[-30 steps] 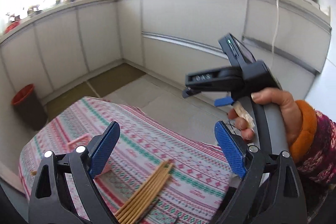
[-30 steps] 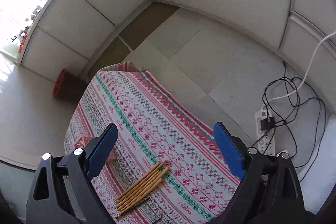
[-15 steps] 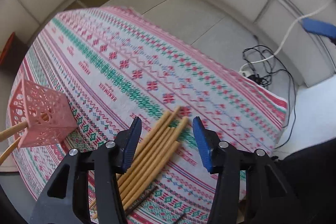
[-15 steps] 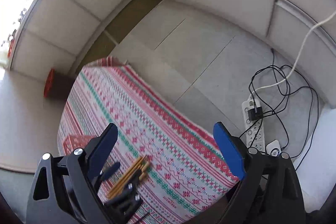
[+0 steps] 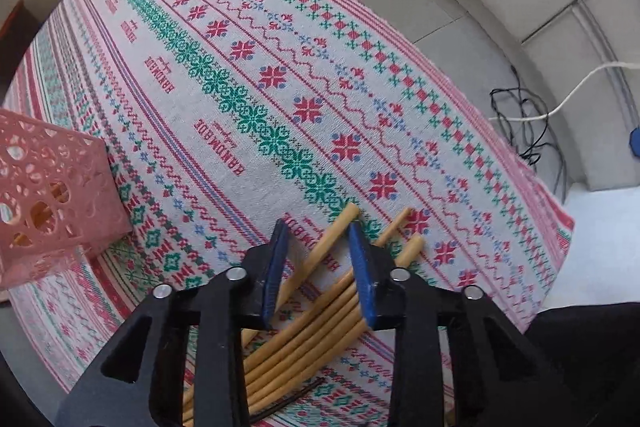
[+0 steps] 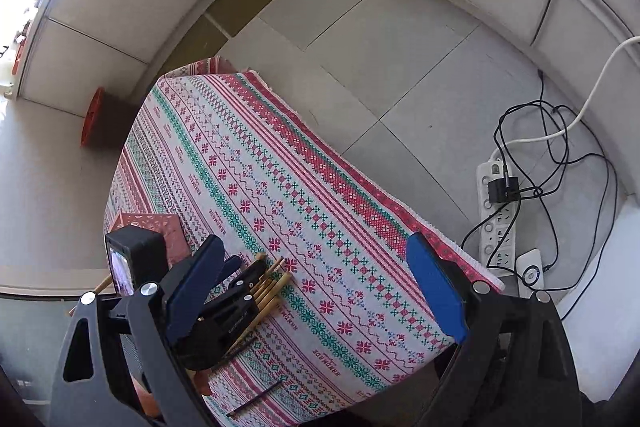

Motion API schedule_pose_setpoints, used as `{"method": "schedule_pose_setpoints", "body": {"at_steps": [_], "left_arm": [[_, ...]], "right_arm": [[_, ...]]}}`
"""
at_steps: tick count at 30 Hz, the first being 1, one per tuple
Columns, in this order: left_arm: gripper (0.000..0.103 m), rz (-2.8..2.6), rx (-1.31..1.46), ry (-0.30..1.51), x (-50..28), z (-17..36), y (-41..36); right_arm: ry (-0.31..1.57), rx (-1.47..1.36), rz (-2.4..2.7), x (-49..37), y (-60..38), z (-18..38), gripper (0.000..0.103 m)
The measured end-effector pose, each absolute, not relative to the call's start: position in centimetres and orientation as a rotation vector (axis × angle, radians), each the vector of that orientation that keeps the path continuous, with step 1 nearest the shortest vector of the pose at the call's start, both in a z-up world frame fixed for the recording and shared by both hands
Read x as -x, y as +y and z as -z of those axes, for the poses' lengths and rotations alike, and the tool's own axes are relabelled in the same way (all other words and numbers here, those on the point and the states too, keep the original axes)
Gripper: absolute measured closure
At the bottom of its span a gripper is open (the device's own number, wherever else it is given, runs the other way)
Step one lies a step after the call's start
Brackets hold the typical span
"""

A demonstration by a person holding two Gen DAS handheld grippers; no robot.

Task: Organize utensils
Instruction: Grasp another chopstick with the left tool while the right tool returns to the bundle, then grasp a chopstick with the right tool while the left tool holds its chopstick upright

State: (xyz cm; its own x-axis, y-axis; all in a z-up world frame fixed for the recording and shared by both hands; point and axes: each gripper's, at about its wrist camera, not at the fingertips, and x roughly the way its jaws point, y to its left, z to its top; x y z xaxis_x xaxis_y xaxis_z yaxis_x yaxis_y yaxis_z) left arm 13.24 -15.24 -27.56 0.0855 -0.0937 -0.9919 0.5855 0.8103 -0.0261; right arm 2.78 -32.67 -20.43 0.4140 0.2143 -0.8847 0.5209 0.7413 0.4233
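Several wooden chopsticks (image 5: 320, 311) lie in a bundle on the patterned tablecloth (image 5: 248, 99). My left gripper (image 5: 318, 263) is low over their far ends, its jaws narrowed around one chopstick (image 5: 328, 235) with a gap still showing. A pink perforated holder (image 5: 52, 195) stands at the left, with chopsticks inside. In the right wrist view my right gripper (image 6: 316, 287) is wide open and empty above the table, and the left gripper (image 6: 244, 279) sits on the chopsticks (image 6: 276, 287) beside the pink holder (image 6: 160, 227).
A thin dark stick (image 6: 256, 397) lies near the table's front edge. On the floor to the right are a power strip (image 6: 498, 215) with tangled cables. A red bin (image 6: 94, 123) stands on the floor beyond the table's far left. White cabinets ring the room.
My left gripper has dropped down onto the chopsticks and its jaws have narrowed from wide open to close around one. The right gripper has stayed open above the table.
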Motion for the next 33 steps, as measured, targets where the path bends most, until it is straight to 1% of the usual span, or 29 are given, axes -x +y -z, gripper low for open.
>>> {"method": "schedule_pose_setpoints", "body": {"at_steps": [2, 6, 9, 14, 16, 19, 21, 26, 29, 33], "left_arm": [[0.084, 0.524, -0.464, 1.388, -12.9, 27.5, -15.5], [0.088, 0.530, -0.472, 1.338, -12.3, 27.2, -15.2], [0.096, 0.521, -0.520, 1.232, -11.1, 26.5, -14.9], [0.096, 0.510, -0.525, 1.036, -8.9, 22.1, -13.5], [0.096, 0.503, -0.524, 0.973, -7.5, 19.9, -12.8], [0.096, 0.502, -0.528, 0.896, -4.7, 17.1, -12.2], [0.097, 0.509, -0.523, 0.849, -2.7, 15.2, -11.7], [0.097, 0.504, -0.489, 0.765, 0.9, 11.7, -9.9], [0.097, 0.505, -0.456, 0.735, 2.5, 10.2, -8.8], [0.097, 0.501, -0.428, 0.700, 3.4, 9.0, -7.9]], "right_arm": [[1.162, -0.751, 0.225, -2.7, -32.8, 20.6, 0.013], [1.187, -0.747, 0.252, -2.7, -32.8, 21.2, 0.013], [1.209, -0.770, 0.267, -2.6, -32.4, 22.4, 0.013], [1.268, -0.769, 0.253, -3.2, -30.7, 24.9, 0.014], [1.289, -0.771, 0.228, -3.5, -29.9, 25.9, 0.015], [1.316, -0.784, 0.192, -4.1, -28.6, 27.4, 0.026], [1.332, -0.794, 0.178, -4.6, -28.0, 28.2, 0.040], [1.331, -0.838, 0.143, -6.0, -27.1, 29.0, 0.060], [1.356, -0.870, 0.115, -6.5, -26.2, 29.7, 0.066], [1.356, -0.860, 0.093, -7.0, -25.2, 29.9, 0.071]]}}
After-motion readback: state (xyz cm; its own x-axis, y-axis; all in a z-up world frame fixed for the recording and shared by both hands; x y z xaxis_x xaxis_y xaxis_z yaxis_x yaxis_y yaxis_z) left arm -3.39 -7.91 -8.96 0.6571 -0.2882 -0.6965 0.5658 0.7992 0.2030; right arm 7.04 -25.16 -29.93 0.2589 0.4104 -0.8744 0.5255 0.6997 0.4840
